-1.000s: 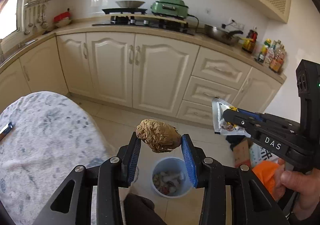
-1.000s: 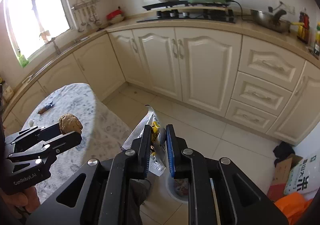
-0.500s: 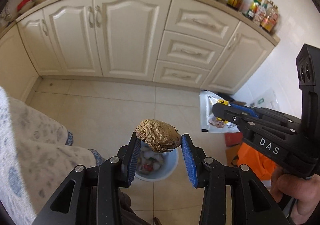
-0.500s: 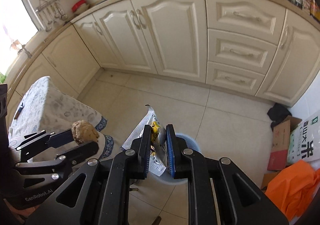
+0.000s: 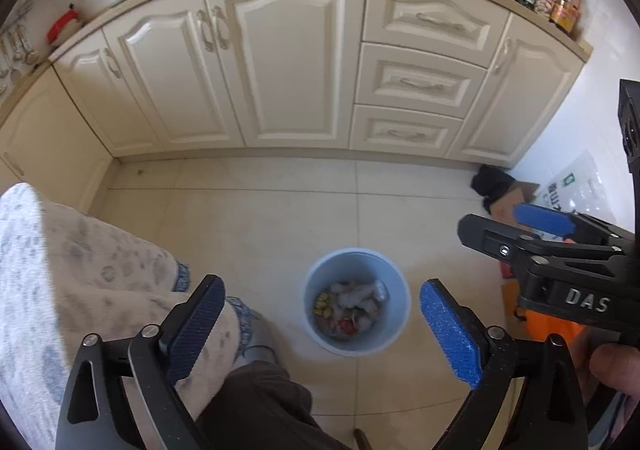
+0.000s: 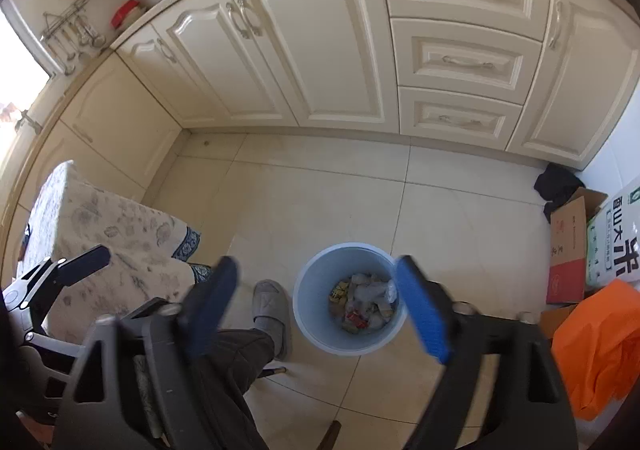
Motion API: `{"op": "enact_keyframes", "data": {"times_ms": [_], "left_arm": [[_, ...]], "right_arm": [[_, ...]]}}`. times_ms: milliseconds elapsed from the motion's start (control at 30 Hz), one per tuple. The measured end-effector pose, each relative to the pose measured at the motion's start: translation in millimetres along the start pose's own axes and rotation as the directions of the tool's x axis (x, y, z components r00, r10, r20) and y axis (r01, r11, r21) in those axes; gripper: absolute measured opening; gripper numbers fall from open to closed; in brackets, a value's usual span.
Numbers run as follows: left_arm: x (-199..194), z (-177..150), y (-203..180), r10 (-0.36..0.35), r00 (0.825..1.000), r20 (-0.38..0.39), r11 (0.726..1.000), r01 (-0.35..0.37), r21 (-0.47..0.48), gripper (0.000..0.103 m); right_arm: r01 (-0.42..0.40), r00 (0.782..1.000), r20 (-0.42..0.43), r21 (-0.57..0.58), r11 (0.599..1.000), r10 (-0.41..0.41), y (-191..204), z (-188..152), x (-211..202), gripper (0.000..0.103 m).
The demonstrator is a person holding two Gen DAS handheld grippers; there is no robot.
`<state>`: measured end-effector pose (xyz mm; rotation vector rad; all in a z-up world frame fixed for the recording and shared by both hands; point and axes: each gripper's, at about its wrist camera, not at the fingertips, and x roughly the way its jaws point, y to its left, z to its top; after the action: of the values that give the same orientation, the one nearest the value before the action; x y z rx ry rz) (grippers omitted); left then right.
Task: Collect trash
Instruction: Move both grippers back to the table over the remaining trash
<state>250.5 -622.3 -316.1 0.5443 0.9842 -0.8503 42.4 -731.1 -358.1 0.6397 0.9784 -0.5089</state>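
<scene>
A light blue bin (image 5: 320, 330) (image 6: 312, 322) stands on the tiled floor directly below both grippers, with mixed trash (image 5: 352, 306) (image 6: 364, 306) lying in it. My left gripper (image 5: 320, 286) hangs over the bin, its jaws opening wide with nothing between the blue pads. My right gripper (image 6: 316, 264) is above the same bin, its blurred jaws also opening and empty. In the left wrist view the right gripper (image 5: 520, 222) shows at the right edge, held by a hand (image 5: 616, 366). In the right wrist view the left gripper (image 6: 80, 262) shows at the far left.
A table with a floral cloth (image 5: 60, 270) (image 6: 100, 218) stands left of the bin. A person's leg and grey slipper (image 6: 270, 306) are beside the bin. A cardboard box (image 6: 568, 250), a rice sack (image 6: 616, 234) and an orange bag (image 6: 600, 342) crowd the right. Cream cabinets (image 6: 320, 50) run behind.
Both grippers have opened wide. The foil ball has left the left jaws and the snack wrapper the right jaws. Both views have sunk and tilted down toward the bin.
</scene>
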Motion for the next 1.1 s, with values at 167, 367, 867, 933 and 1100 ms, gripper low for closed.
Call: {"op": "enact_keyframes", "data": {"times_ms": [167, 367, 867, 933, 1100], "left_arm": [[-29, -3, 5, 0.047, 0.996, 0.079, 0.998, -0.044, -0.039, 0.102], [-77, -35, 23, 0.068, 0.984, 0.162, 0.993, -0.052, -0.106, 0.102], [-239, -170, 118, 0.219, 0.920, 0.324, 0.931, -0.097, -0.352, 0.102], [-256, -187, 130, 0.254, 0.909, 0.331, 0.916, -0.116, -0.385, 0.102], [-293, -227, 156, 0.323, 0.884, 0.338, 0.870, -0.137, -0.473, 0.102]], "right_arm": [[0.032, 0.999, 0.014, 0.020, 0.999, -0.032, 3, 3, -8, 0.103], [0.005, 0.999, 0.033, -0.015, 1.000, -0.004, 28, 4, -24, 0.103], [-0.149, 0.977, 0.115, -0.250, 0.957, 0.182, 181, 10, -77, 0.103], [-0.166, 0.971, 0.117, -0.288, 0.943, 0.206, 205, 9, -80, 0.103], [-0.214, 0.957, 0.103, -0.374, 0.902, 0.270, 262, 4, -87, 0.103]]}}
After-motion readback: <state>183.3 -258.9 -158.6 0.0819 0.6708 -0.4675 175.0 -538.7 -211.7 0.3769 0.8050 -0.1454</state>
